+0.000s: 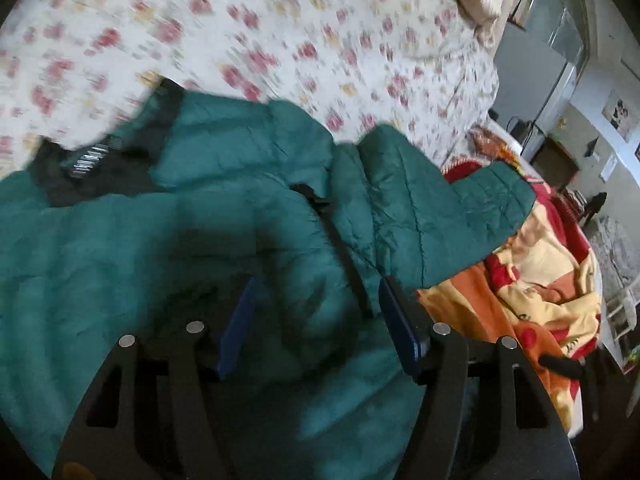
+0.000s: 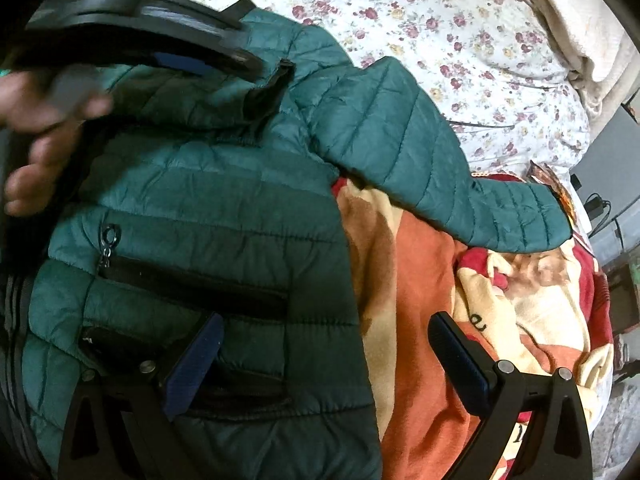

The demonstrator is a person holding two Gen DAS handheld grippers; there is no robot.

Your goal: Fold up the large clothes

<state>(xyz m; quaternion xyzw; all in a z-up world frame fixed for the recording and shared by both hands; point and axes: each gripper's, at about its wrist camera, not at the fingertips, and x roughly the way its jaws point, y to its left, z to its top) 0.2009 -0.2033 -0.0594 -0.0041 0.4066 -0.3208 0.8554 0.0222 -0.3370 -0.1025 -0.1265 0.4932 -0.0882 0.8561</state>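
Right wrist view shows the green jacket (image 2: pixel 208 184) lying on the bed (image 2: pixel 460 32), its sleeve (image 2: pixel 420 148) stretching away to the right, nearer the right tool (image 2: pixel 332 364), which is released like the left tool (image 1: pixel 316 320) over the body.

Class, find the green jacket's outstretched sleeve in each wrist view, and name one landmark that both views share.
Left wrist view: the sleeve lies right of centre, its cuff end over the orange and red blanket.
Right wrist view: the sleeve runs from upper centre down to the right, cuff at the right.
Shared landmark: the floral sheet behind.
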